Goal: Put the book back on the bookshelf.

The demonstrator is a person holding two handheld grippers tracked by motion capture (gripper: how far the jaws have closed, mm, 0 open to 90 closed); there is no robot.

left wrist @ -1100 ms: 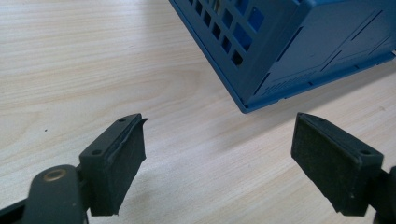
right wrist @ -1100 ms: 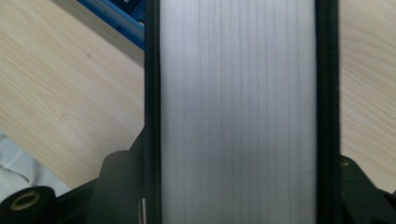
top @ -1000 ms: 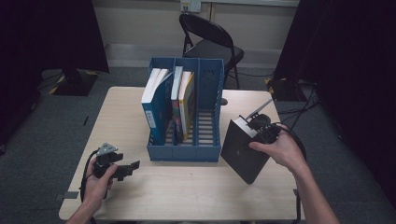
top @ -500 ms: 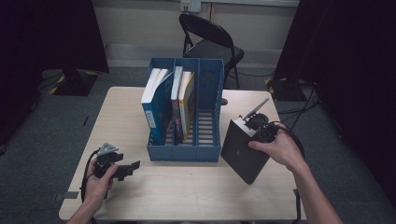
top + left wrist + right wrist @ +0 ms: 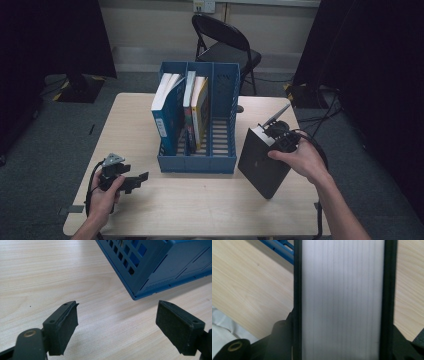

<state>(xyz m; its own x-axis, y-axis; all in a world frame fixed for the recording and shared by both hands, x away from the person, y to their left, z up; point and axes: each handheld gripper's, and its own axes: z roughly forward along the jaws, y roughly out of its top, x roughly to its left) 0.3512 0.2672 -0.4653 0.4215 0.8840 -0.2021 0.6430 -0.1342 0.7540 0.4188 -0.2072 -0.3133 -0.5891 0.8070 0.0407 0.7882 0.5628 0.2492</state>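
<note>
A: Right tool [image 5: 272, 136] clamped on the top edge of a black-covered book [image 5: 262, 162], which stands tilted on one lower corner on the worktop [image 5: 200, 205], just right of the blue file rack [image 5: 197, 120]. What is the hazard here?

B: The grip sits high and the book is heavy below it. If it is lifted toward the empty right-hand compartment, it could swing or slide between the pads. A low lower corner would likely strike the rack's front wall and shove the rack, or tip the books [image 5: 182, 107] already leaning in the left and middle slots.

A: And the left tool [image 5: 131, 181]?

B: Its jaws stand wide apart with nothing between them, low over the worktop at the near left, well apart from the book. It does not brace the rack, so a knock would meet no resistance.

A: What does each view add?

B: The right gripper view gives the book's pale page edge [image 5: 342, 302] framed by the black covers, square between the jaws. The left gripper view gives the rack's near corner [image 5: 140, 293] close up. The high view alone gives the tilt and the free slot
</note>
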